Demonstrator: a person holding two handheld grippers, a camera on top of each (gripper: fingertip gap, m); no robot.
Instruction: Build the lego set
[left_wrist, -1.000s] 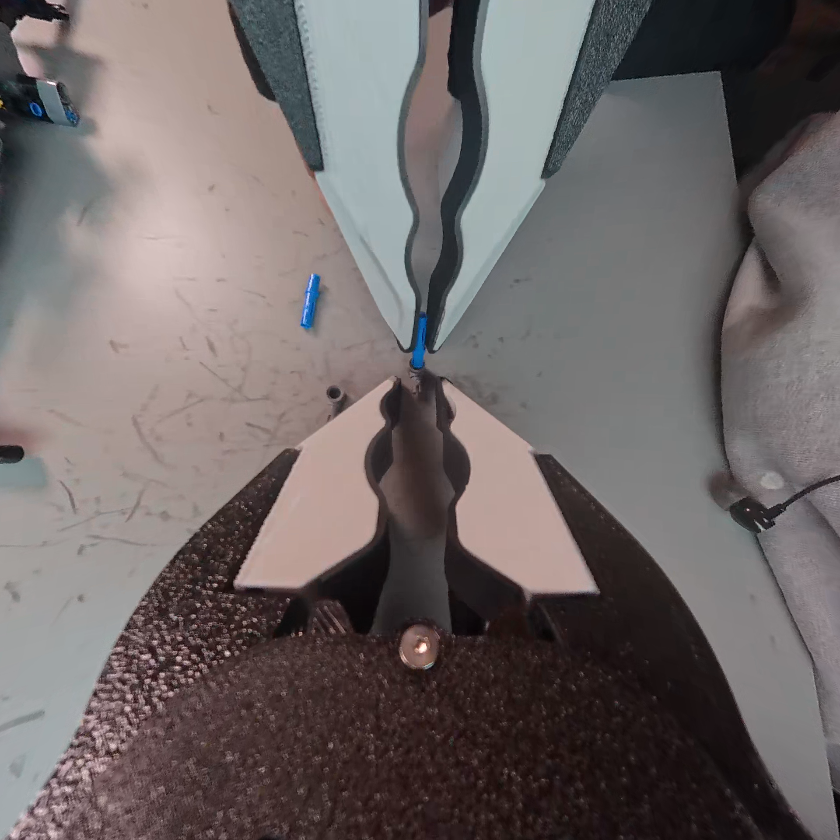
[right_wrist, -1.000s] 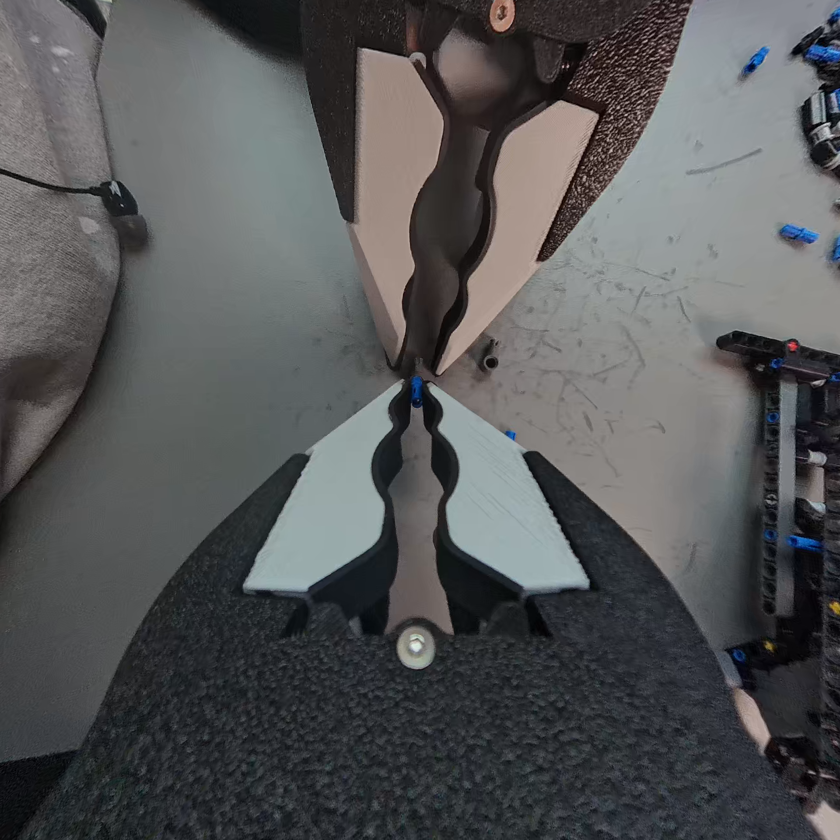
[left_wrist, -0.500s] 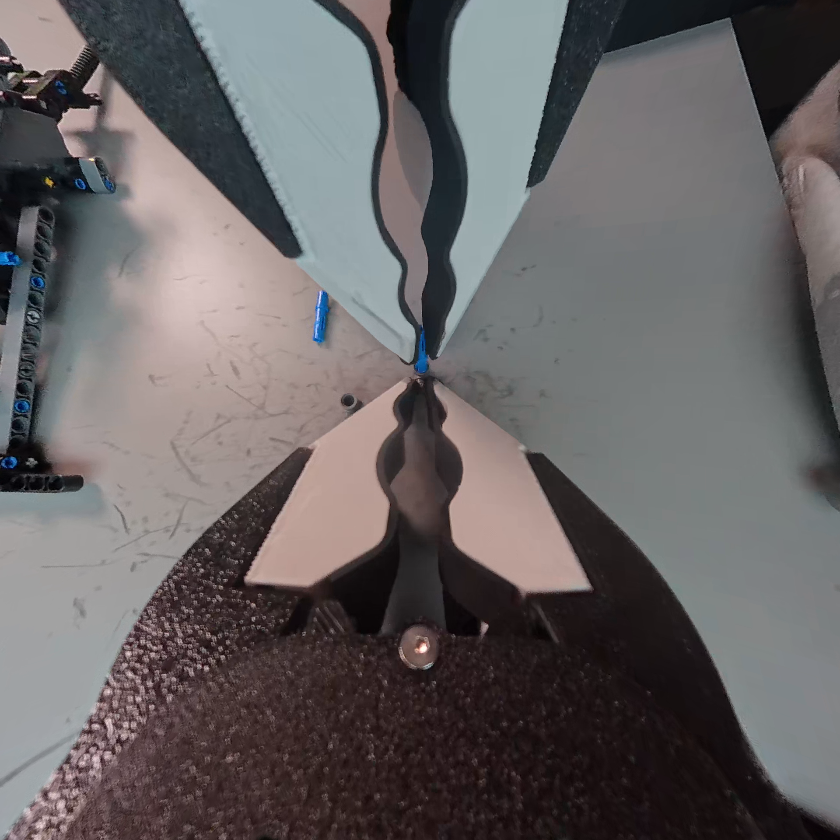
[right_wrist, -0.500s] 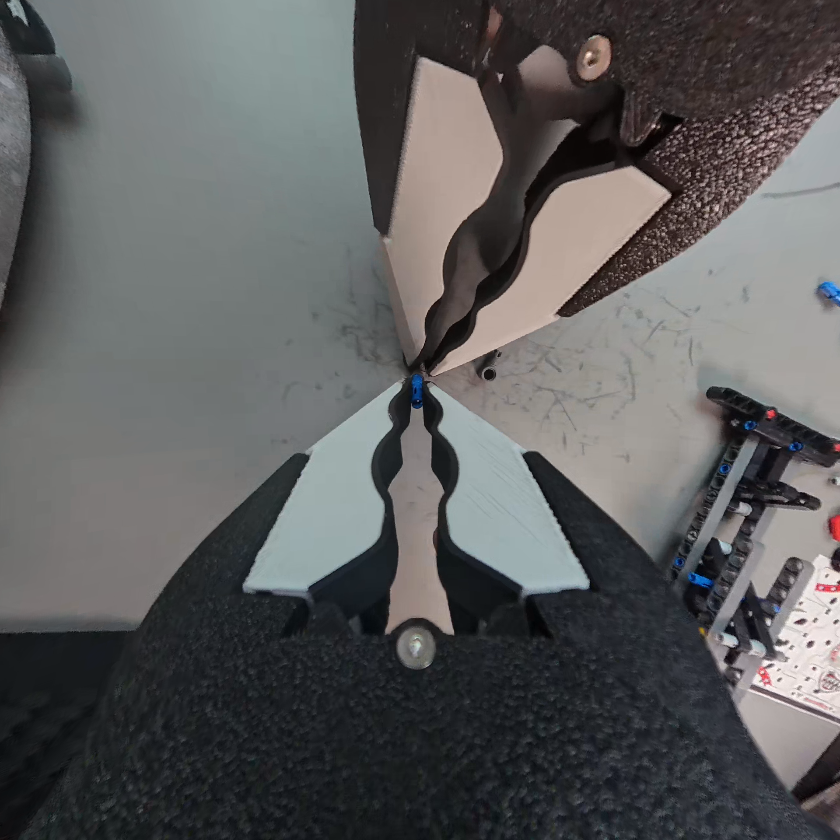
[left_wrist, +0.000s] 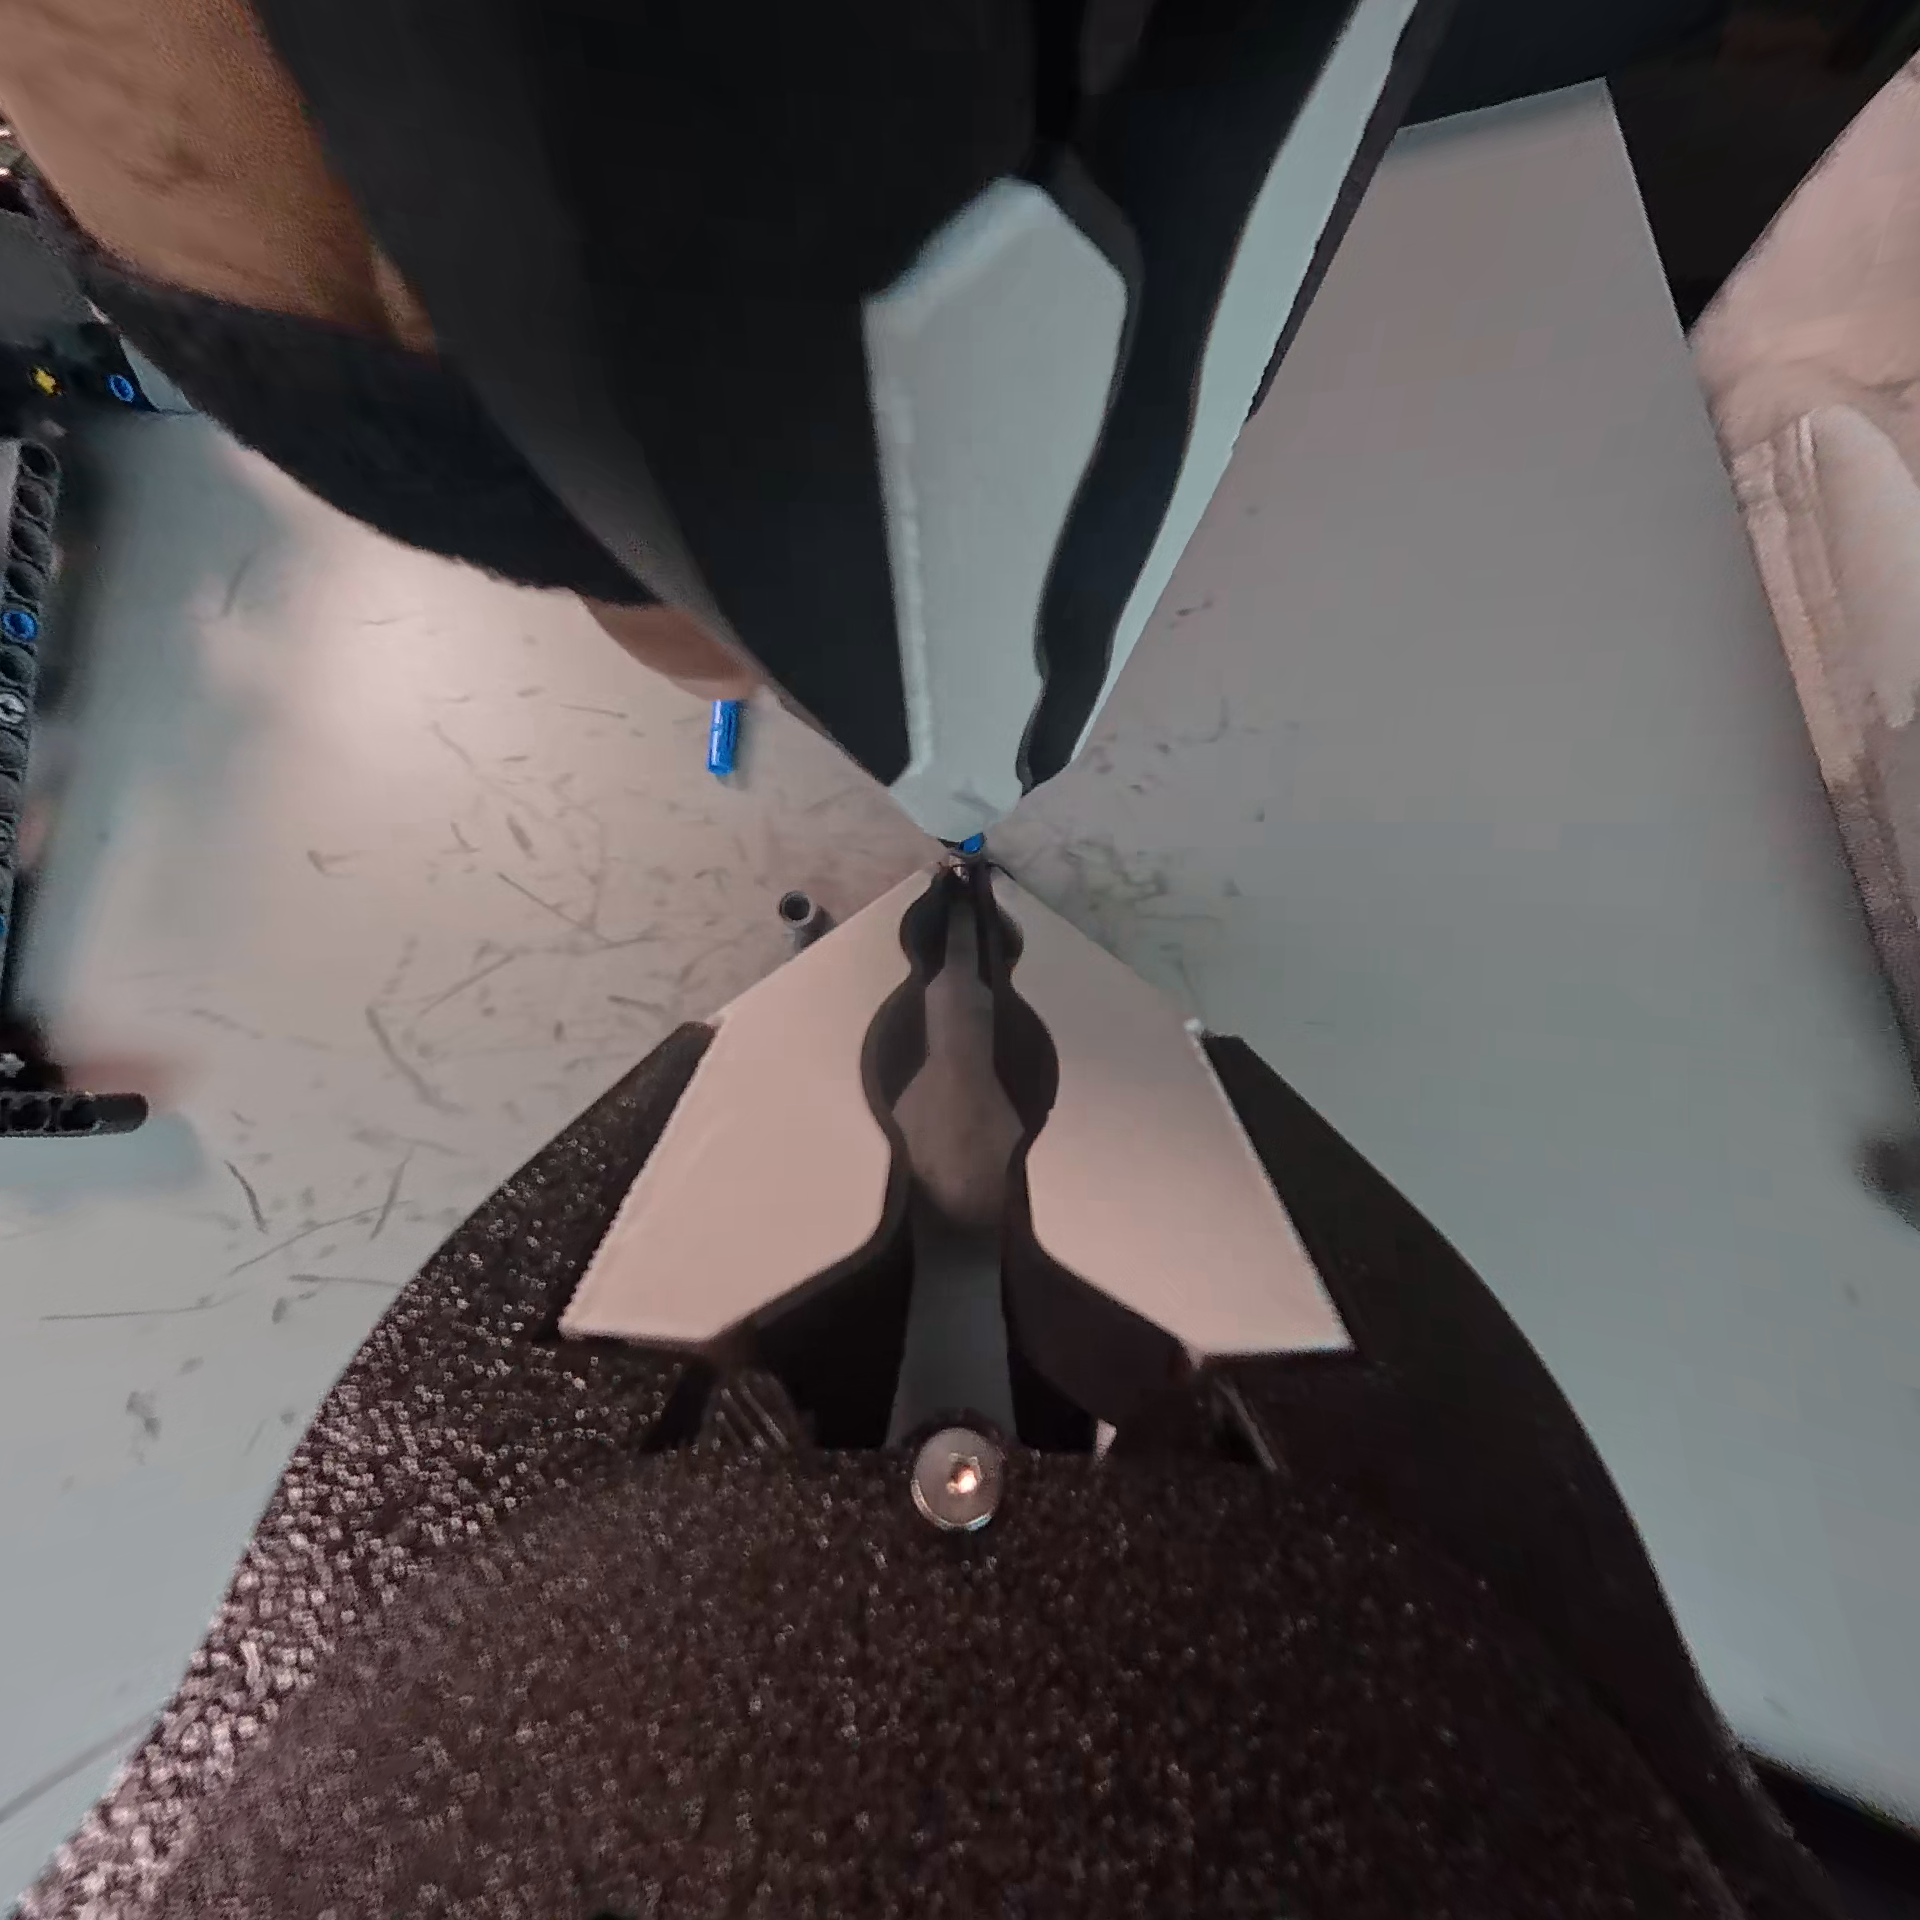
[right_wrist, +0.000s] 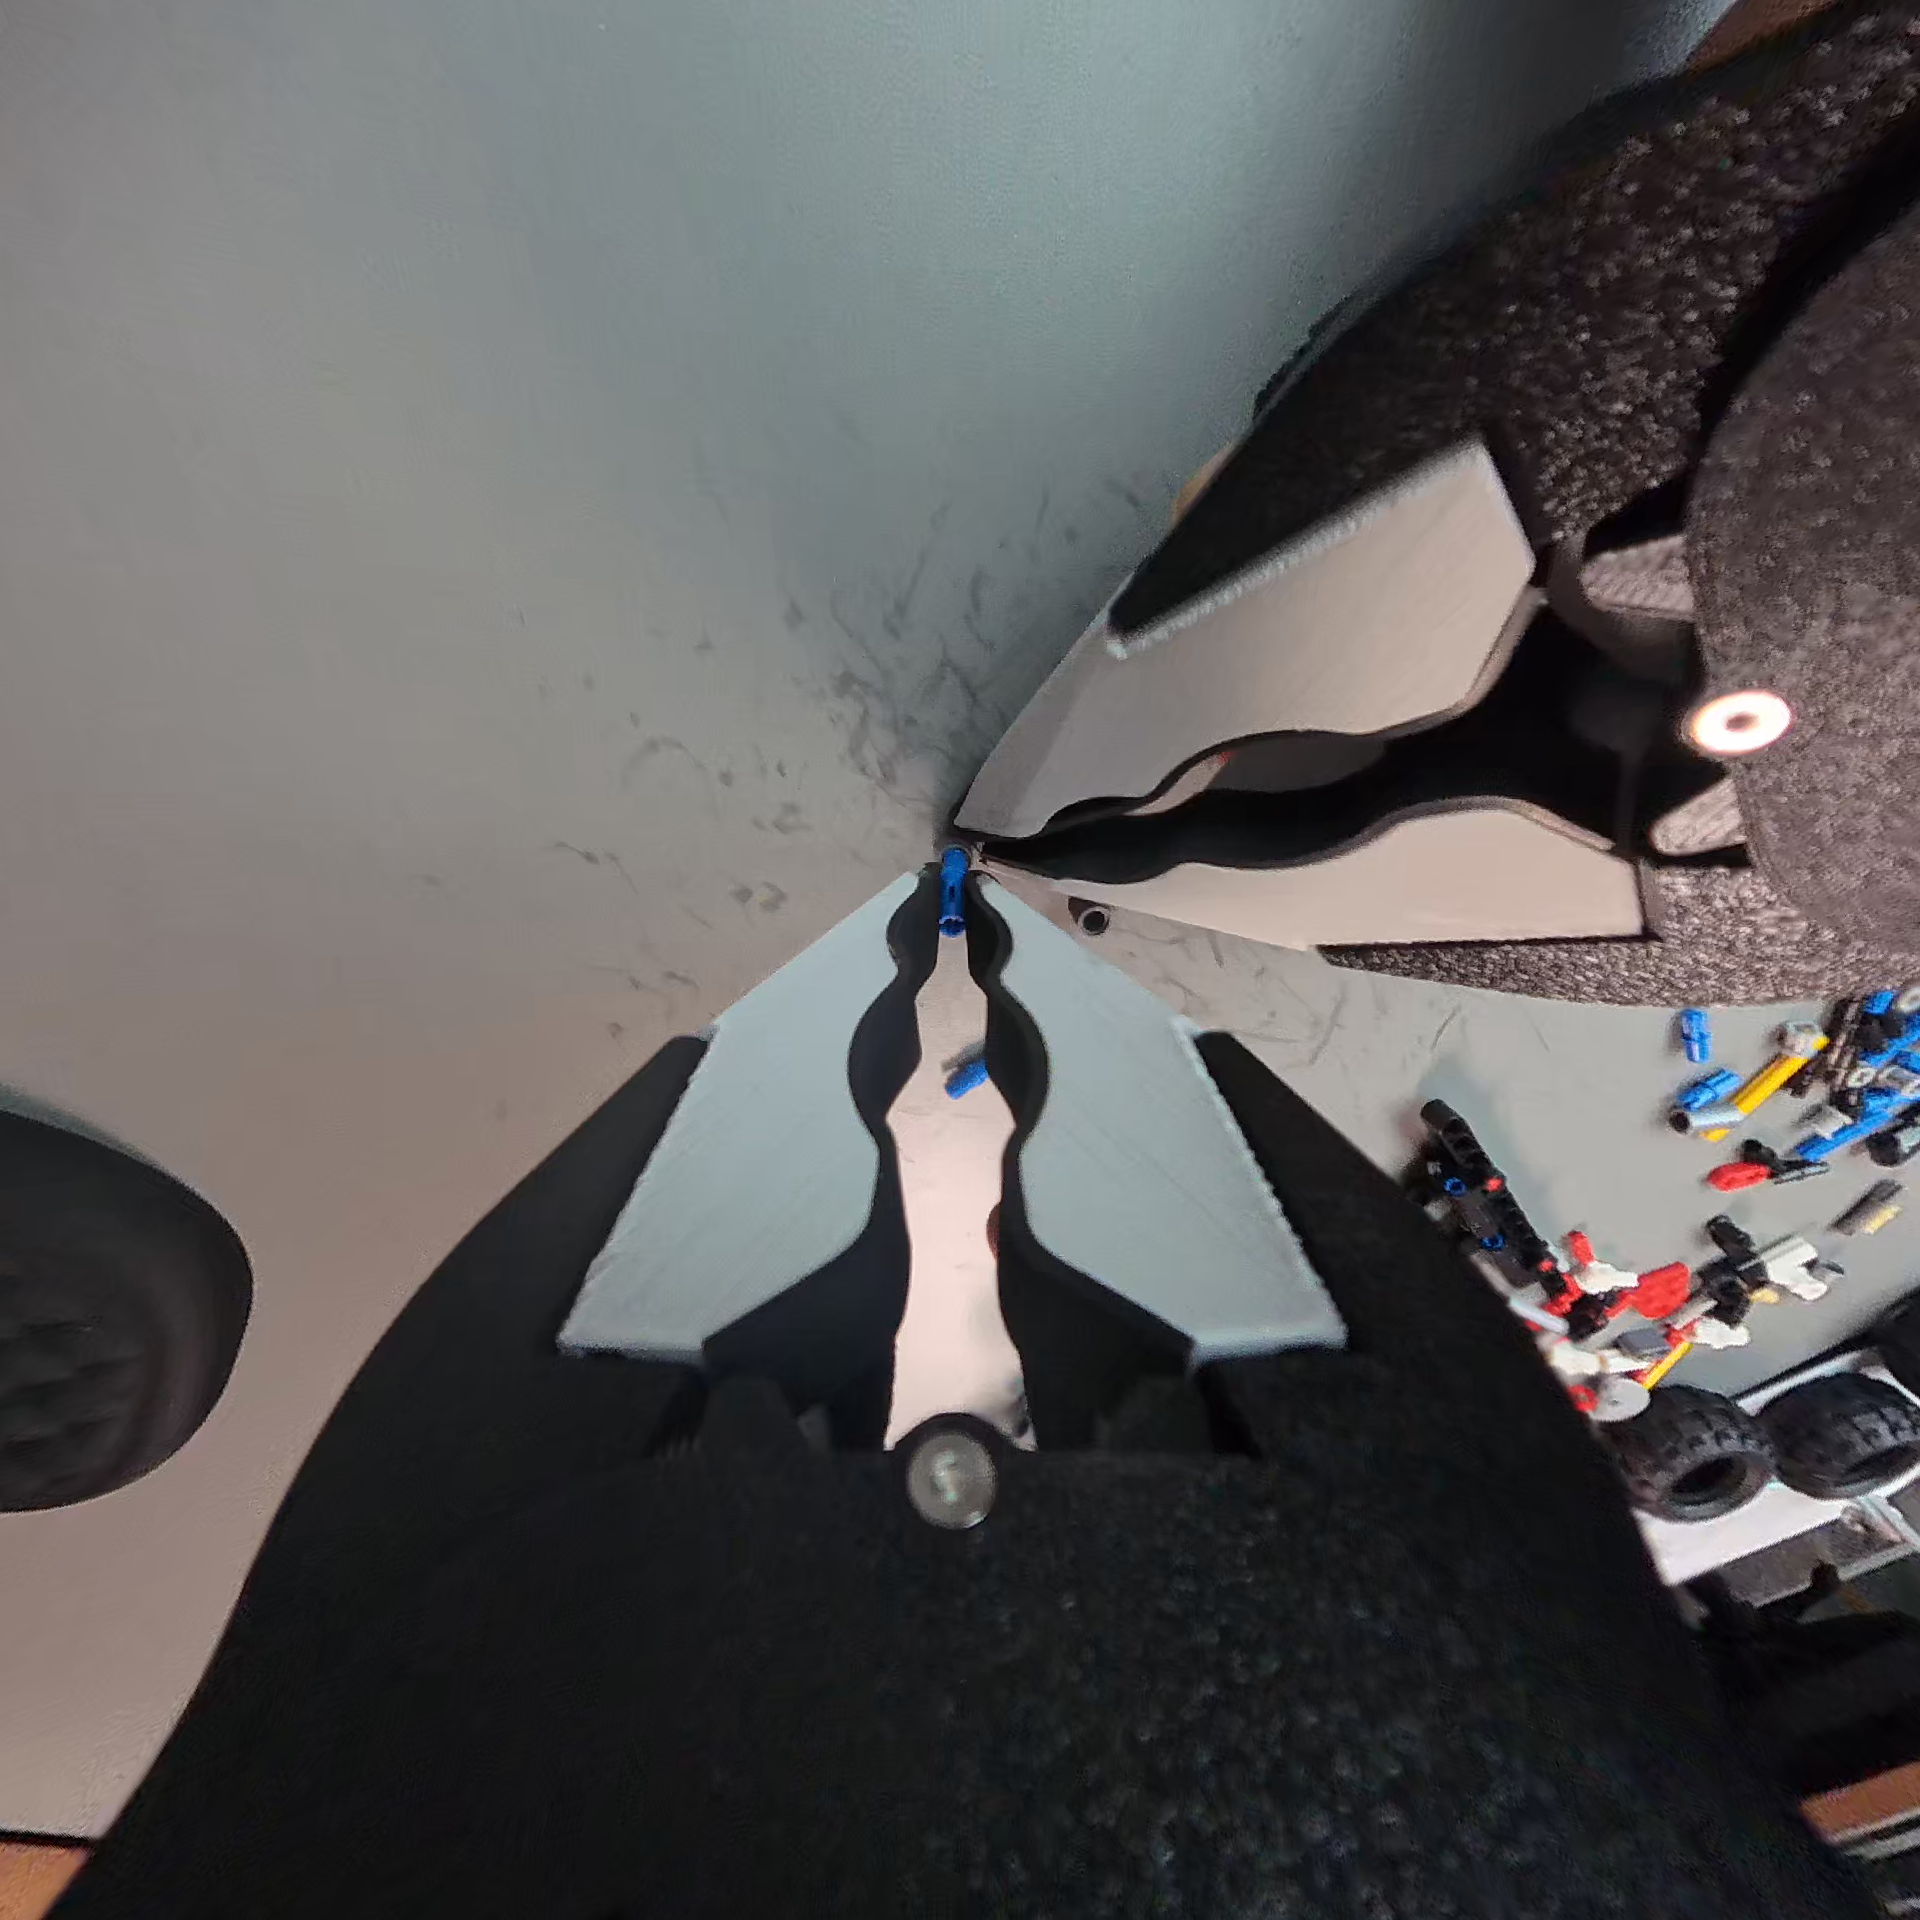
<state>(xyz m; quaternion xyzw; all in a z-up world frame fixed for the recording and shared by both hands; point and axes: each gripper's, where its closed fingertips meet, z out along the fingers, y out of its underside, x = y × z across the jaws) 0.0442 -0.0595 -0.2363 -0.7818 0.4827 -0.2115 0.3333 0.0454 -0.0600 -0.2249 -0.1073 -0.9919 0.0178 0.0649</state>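
Observation:
My two grippers meet tip to tip just above the scratched grey table (left_wrist: 1403, 727). My right gripper (right_wrist: 951, 883) is shut on a small blue pin (right_wrist: 951, 894), which sticks out past its tips. In the left wrist view the right gripper comes down from the top and only the pin's end (left_wrist: 971, 842) shows. My left gripper (left_wrist: 961, 878) is shut on a tiny grey piece (right_wrist: 962, 854) that touches the pin's free end. In the right wrist view the left gripper reaches in from the upper right.
A loose blue pin (left_wrist: 724, 738) and a short grey tube (left_wrist: 798, 914) lie on the table beside the tips. A black beam assembly (left_wrist: 21, 727) is at the left edge. Loose pieces (right_wrist: 1818, 1081), black tyres (right_wrist: 1704, 1455) and a beam (right_wrist: 1475, 1184) lie to the right. The beam (right_wrist: 1475, 1184) is about equally far from each gripper, around 15 centimeters.
The grippers have stayed tip to tip with the pin between them. The right gripper has swung and tilted relative to the left, so the person's hand now fills the top of the left wrist view.

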